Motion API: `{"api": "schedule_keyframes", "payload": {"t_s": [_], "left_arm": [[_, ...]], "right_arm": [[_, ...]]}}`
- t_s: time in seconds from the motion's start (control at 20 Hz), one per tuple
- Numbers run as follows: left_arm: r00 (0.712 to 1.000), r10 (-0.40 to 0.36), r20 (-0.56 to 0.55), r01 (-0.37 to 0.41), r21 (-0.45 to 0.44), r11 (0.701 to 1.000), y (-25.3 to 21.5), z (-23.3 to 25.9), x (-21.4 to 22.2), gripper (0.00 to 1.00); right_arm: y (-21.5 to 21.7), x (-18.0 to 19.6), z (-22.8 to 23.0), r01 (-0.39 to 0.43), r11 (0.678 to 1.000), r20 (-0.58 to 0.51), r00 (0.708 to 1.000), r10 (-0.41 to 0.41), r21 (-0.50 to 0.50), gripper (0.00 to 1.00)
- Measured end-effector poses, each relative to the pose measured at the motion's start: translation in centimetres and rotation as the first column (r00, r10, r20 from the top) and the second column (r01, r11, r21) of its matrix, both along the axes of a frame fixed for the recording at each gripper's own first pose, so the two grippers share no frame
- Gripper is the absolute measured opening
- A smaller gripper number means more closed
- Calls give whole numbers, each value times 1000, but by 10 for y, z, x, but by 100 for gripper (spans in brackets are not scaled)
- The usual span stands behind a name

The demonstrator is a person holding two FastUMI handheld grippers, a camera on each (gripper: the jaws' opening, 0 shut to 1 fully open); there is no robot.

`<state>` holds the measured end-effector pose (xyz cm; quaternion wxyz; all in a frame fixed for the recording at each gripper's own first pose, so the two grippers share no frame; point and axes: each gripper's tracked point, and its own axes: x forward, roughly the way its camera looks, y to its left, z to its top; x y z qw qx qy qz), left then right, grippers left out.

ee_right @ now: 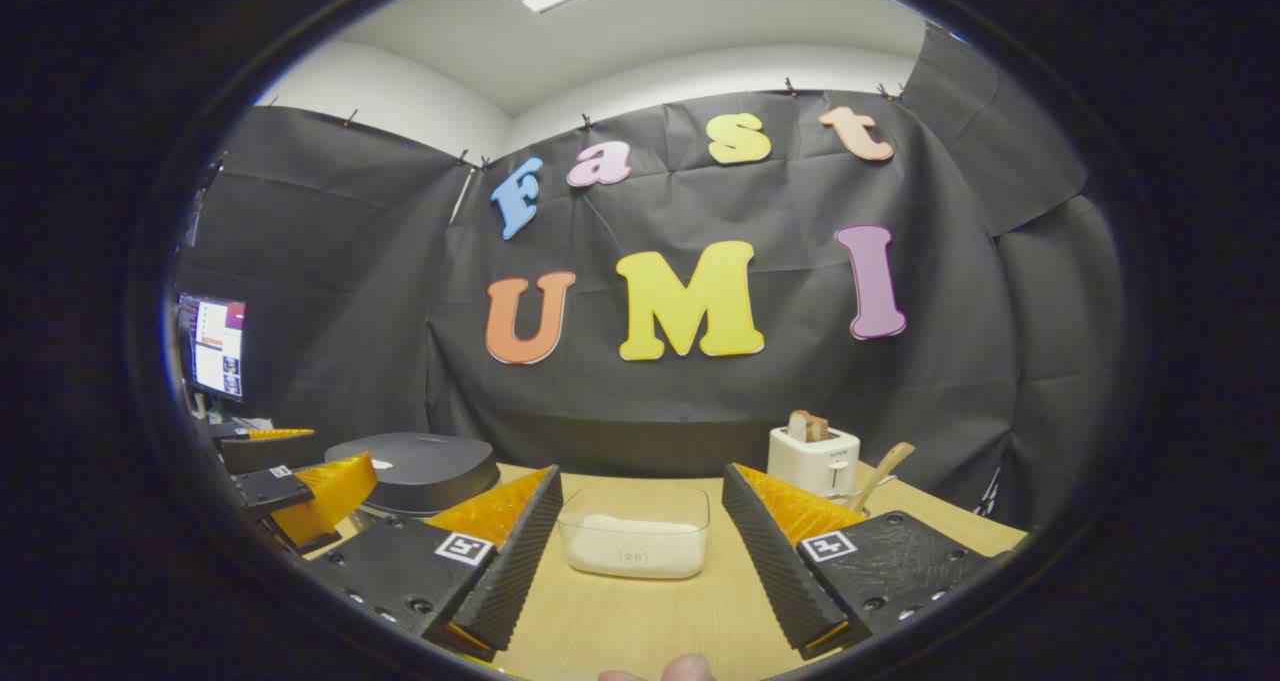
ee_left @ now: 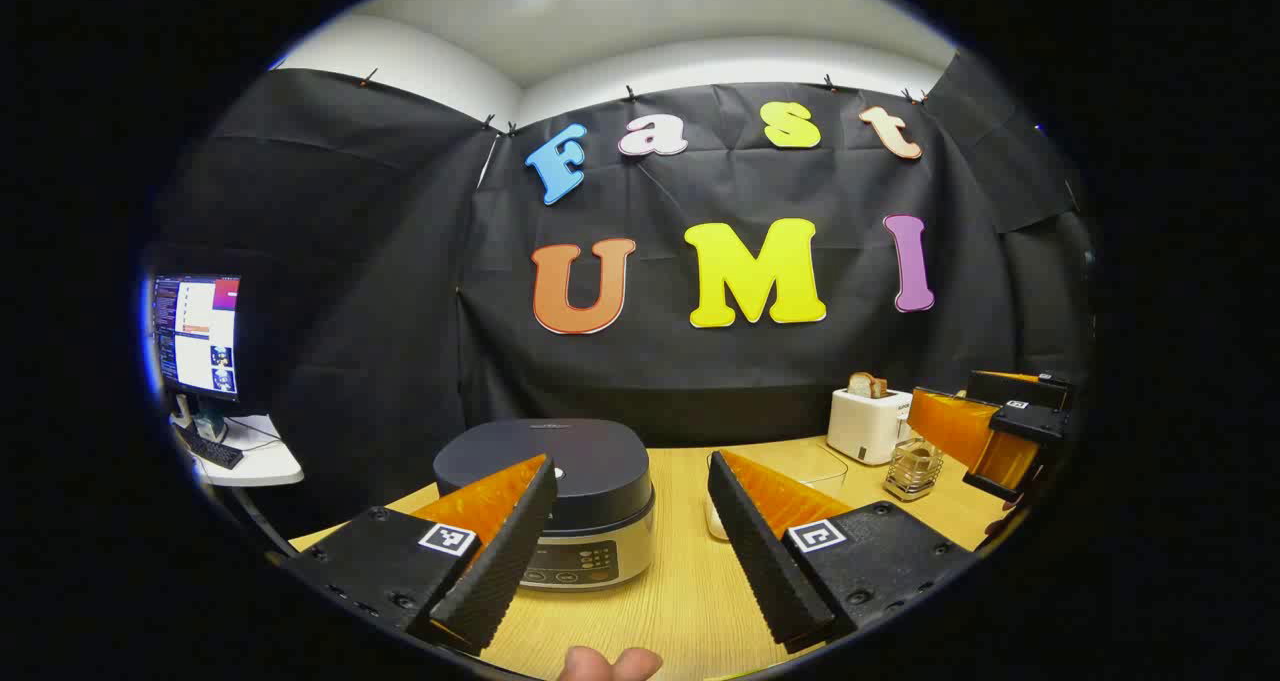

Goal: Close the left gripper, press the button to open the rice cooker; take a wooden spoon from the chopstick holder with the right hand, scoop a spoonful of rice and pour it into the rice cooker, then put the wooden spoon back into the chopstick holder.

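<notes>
The left gripper (ee_left: 632,531) hangs with its fingers spread wide and nothing between them; the rice cooker (ee_left: 548,496) sits just ahead at its 11 o'clock, lid down. The right gripper (ee_right: 635,546) is likewise spread and empty, with the clear tub of rice (ee_right: 635,533) straight ahead at 12 o'clock on the table (ee_right: 640,631).

The cooker looks heavy and rigid, so it should stay put under a push; its button appears to be the small pale spot (ee_left: 558,473) at the lid's front edge. The wooden spoon (ee_right: 882,473) is probably light and stiff, its handle leaning out of the holder (ee_left: 913,469) at 1 o'clock, and is best pinched high on the handle.

The toaster (ee_right: 813,459) with its bread stands just beside the holder and may crowd the reach. A monitor (ee_left: 196,333) glows far off at 9 o'clock.
</notes>
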<state>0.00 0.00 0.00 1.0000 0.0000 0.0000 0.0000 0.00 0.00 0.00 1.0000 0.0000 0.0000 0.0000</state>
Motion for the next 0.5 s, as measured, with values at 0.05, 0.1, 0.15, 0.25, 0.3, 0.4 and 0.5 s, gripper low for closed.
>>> {"api": "schedule_keyframes", "payload": {"t_s": [0.05, 0.1, 0.15, 0.25, 0.3, 0.4, 0.5], "left_arm": [[1000, 4, 0, -4, 0, 1000, 1, 1, 0, 97], [1000, 6, 2, -6, -3, 1000, 1, 2, 0, 97], [1000, 5, 2, -5, -7, 1000, 2, 1, -1, 97], [1000, 11, -2, -11, -14, 1000, 3, 1, -1, 97], [1000, 11, -5, -12, -15, 1000, 4, 0, -1, 97], [1000, 15, -13, -15, -12, 1000, 5, -3, 1, 97], [1000, 16, -18, -16, -9, 1000, 5, -4, 2, 97]], "right_arm": [[-1, 0, 1, 1, 1000, 2, 1000, -1, 3, 95], [0, 1, -1, 1, 1000, -1, 1000, -1, 5, 95], [0, 1, -1, -1, 1000, -4, 1000, 1, 3, 95], [3, 1, -2, -6, 1000, -7, 1000, 6, 6, 95], [4, 2, -2, -9, 1000, -7, 1000, 9, 6, 95], [4, 2, -1, -8, 1000, -2, 1000, 8, 0, 92], [4, 2, -3, -7, 1000, -1, 1000, 7, -4, 95]]}}
